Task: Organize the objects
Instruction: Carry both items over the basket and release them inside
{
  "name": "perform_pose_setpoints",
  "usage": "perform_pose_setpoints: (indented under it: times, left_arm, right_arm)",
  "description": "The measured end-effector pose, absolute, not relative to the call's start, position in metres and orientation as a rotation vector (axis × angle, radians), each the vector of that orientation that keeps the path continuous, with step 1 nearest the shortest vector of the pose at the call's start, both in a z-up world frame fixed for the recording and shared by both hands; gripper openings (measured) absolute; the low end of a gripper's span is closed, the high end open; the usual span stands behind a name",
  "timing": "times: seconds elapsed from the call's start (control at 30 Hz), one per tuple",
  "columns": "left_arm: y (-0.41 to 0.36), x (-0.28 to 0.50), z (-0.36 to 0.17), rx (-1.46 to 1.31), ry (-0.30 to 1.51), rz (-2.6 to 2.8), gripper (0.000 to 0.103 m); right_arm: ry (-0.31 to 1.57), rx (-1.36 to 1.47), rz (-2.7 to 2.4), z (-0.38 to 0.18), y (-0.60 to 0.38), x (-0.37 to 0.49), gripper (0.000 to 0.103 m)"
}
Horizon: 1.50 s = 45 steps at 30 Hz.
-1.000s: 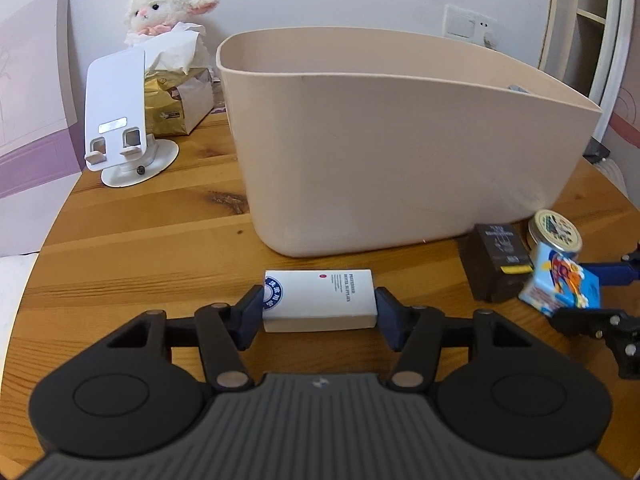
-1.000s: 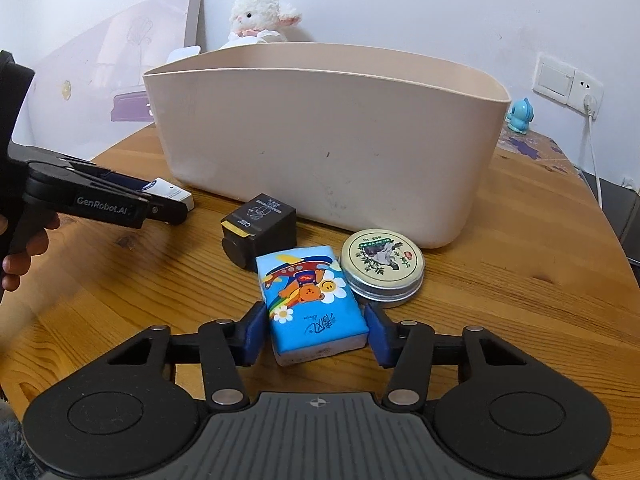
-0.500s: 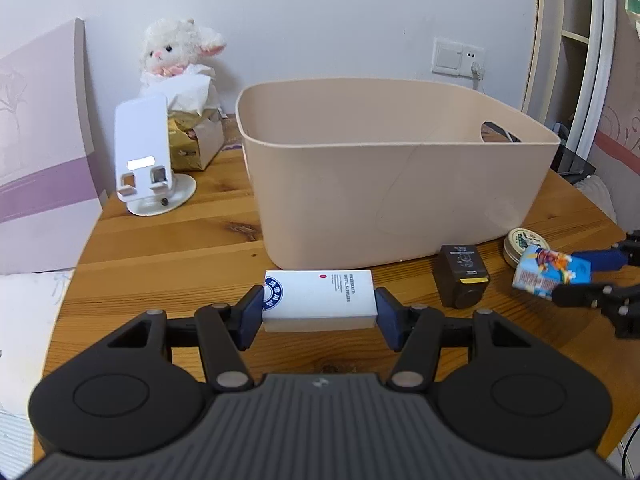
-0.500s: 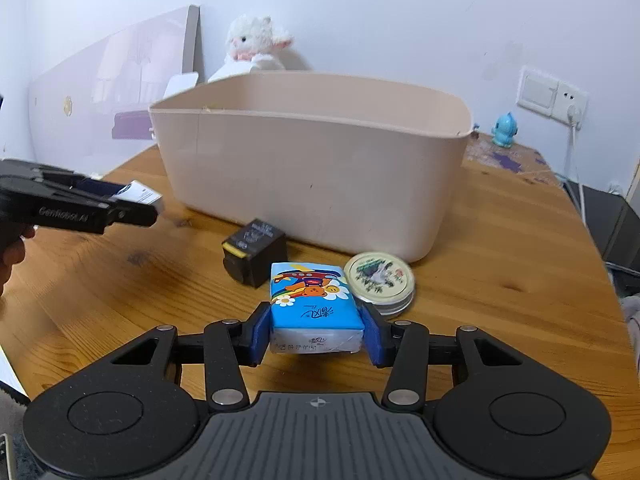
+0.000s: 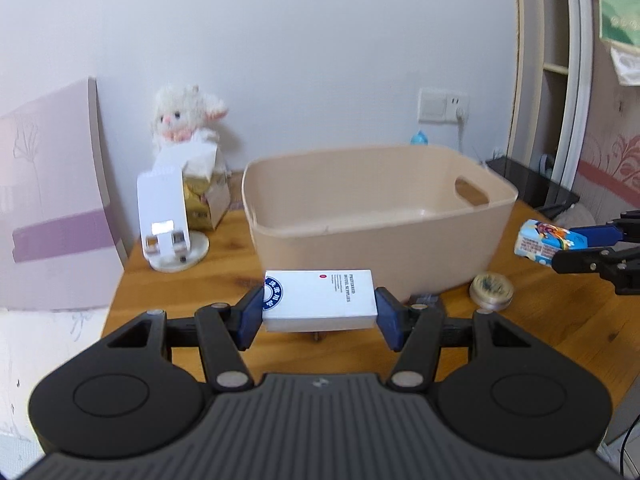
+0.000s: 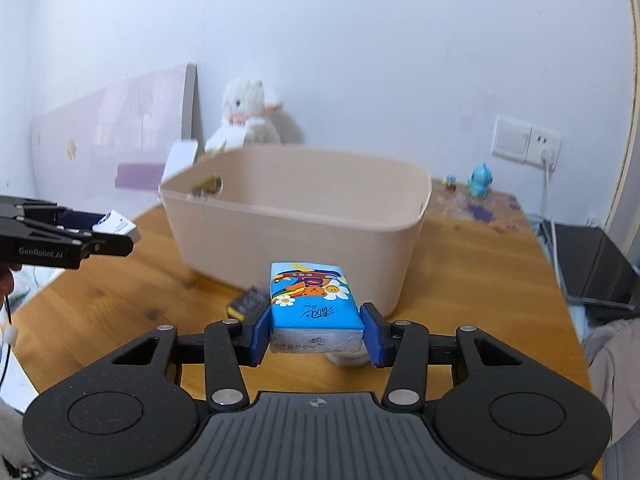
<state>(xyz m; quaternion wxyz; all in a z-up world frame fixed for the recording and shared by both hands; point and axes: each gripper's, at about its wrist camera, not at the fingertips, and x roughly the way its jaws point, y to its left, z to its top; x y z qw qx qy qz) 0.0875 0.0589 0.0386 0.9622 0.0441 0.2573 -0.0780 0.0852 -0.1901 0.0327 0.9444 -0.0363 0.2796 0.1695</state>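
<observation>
Now both claws are loaded, clear of the tabletop (image 5: pixel 168 300): left claw (image 5: pixel 319 306) clamps the white box (image 5: pixel 320 298), right claw (image 6: pixel 316 330) clamps the tissue pack (image 6: pixel 314 300). Bin (image 5: pixel 372 216) sits just ahead, empty. Carry each well over the rim, lower inside, release apart so they don't collide.

Both tools raised off worktop (image 5: pixel 560 320) vs 1 s ago: L tool (image 5: pixel 320 312) w/ white box (image 5: pixel 320 298), R tool (image 6: pixel 316 332) w/ tissue pack (image 6: pixel 314 300), now at rim level of bin (image 5: pixel 376 248).
</observation>
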Motion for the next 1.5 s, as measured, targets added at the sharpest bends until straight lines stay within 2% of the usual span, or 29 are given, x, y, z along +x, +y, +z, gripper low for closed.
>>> perform_pose_setpoints:
  times: [0.43, 0.77, 0.97, 1.23, 1.43, 1.47, 1.5]
  left_arm:
    - [0.038, 0.099, 0.082, 0.088, 0.403, -0.158, 0.061]
    - [0.018, 0.155, 0.078, 0.080, 0.419, -0.159, 0.061]
    - [0.006, 0.195, 0.054, 0.084, 0.490, -0.141, 0.061]
    - [0.002, 0.237, 0.024, 0.087, 0.662, -0.095, 0.061]
    - [0.011, 0.242, 0.024, 0.068, 0.715, -0.070, 0.062]
    - [0.011, 0.240, 0.026, 0.066, 0.708, -0.070, 0.066]
    - [0.012, 0.237, 0.028, 0.060, 0.696, -0.070, 0.070]
  right_arm:
    - [0.414, -0.016, 0.329, 0.089, -0.207, 0.103, 0.044]
    - [0.354, -0.036, 0.321, 0.105, -0.192, 0.150, 0.044]
    - [0.408, -0.053, 0.312, 0.093, -0.181, 0.188, 0.044]
    - [0.561, -0.154, 0.299, 0.049, -0.159, 0.230, 0.044]
    - [0.634, -0.188, 0.311, 0.023, -0.147, 0.238, 0.044]
    - [0.630, -0.194, 0.308, 0.022, -0.147, 0.237, 0.053]
    - [0.619, -0.192, 0.303, 0.024, -0.148, 0.236, 0.054]
